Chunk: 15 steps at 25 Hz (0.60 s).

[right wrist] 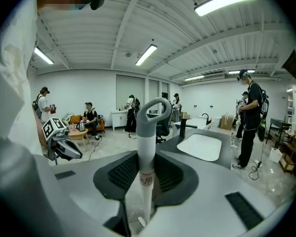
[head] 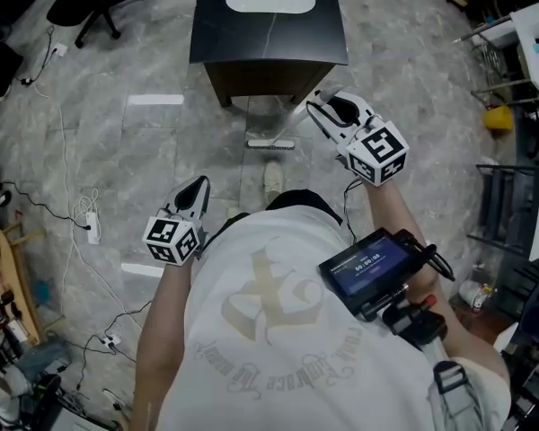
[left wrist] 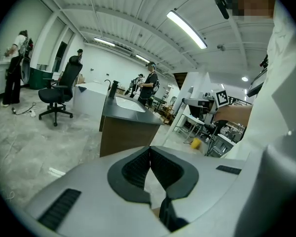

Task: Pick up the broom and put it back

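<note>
In front of the dark tabletop (head: 217, 27), we are holding the broom (right wrist: 147, 143) upright, handle clamped in our right claw (right wrist: 147, 174), left claw (left wrist: 149, 157) closed on nothing; putting it back is not yet done.

An open lab hall. Polished concrete floor (head: 162, 52) strewn with cables (head: 90, 206), a sink bench (head: 207, 25) at twelve o'clock, metal racks (head: 508, 196) at three. Strip lights (right wrist: 227, 1) overhead.

White, grey-tipped broom (right wrist: 147, 154)
</note>
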Motion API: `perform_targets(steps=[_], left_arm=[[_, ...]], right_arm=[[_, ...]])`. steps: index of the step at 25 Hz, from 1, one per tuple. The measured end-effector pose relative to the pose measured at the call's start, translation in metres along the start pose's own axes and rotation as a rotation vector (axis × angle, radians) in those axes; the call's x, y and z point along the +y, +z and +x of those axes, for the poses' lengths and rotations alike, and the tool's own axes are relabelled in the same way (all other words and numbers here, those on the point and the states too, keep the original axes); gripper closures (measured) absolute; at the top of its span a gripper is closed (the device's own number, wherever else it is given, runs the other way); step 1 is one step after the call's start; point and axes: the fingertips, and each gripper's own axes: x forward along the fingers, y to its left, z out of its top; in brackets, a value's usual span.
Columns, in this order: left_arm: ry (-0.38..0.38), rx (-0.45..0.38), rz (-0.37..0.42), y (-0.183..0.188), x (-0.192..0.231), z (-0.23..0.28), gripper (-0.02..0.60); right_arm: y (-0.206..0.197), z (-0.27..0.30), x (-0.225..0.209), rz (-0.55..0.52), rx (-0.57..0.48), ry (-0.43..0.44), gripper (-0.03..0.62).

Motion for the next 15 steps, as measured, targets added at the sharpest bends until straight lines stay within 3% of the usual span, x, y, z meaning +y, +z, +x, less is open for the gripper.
perform_targets(steps=[15], left_arm=[[0.068, 0.013, -0.044, 0.021, 0.018, 0.033, 0.569]], right_arm=[[-0.02, 0.063, -0.046, 0.003, 0.064, 0.078, 0.484]])
